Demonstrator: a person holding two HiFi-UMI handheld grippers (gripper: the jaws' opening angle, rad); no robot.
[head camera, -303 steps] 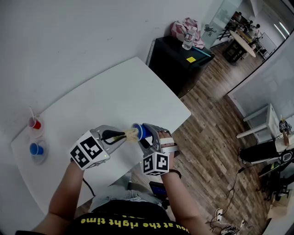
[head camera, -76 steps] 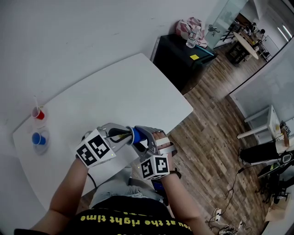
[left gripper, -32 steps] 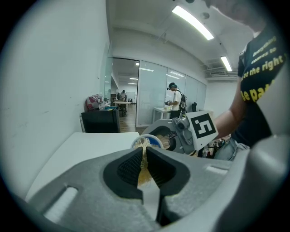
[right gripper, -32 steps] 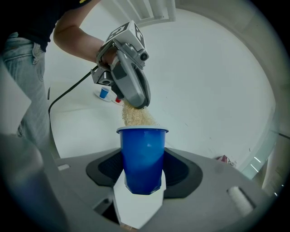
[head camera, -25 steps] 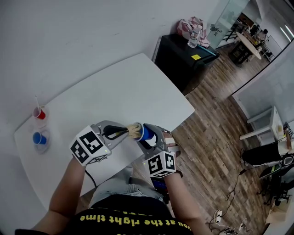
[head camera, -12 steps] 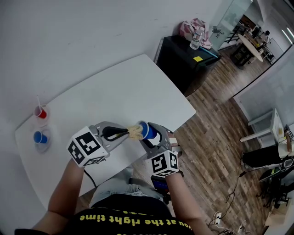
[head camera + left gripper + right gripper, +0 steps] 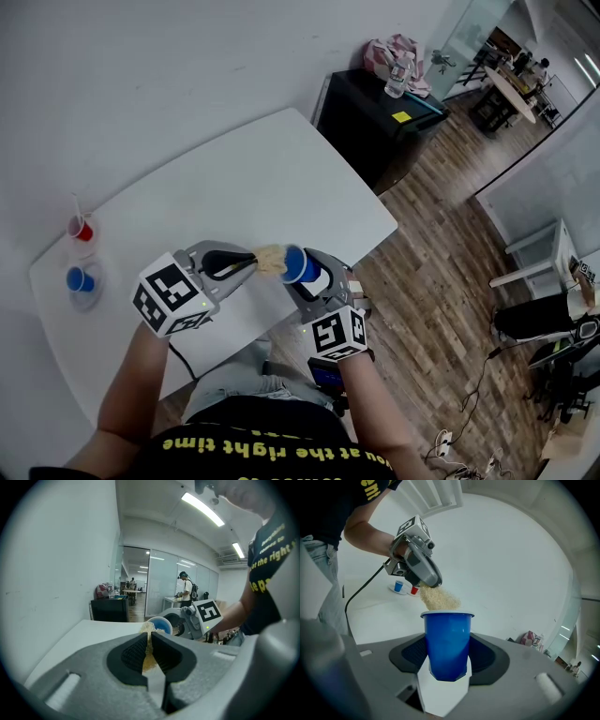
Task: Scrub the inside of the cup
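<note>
Cup [image 7: 447, 644]: blue, tapered, pale-rimmed (plastic, perhaps).

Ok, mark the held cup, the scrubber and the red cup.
held cup [image 7: 447, 644], right gripper view, middle of its wall
scrubber [image 7: 439, 599], right gripper view, beige head above the rim
red cup [image 7: 82, 231], head view, its body

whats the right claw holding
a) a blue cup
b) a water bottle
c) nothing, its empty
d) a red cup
a: the right claw is closed on the blue cup, with a pad on each side of it. The left claw grips the beige scrubber at the cup's mouth.
</note>
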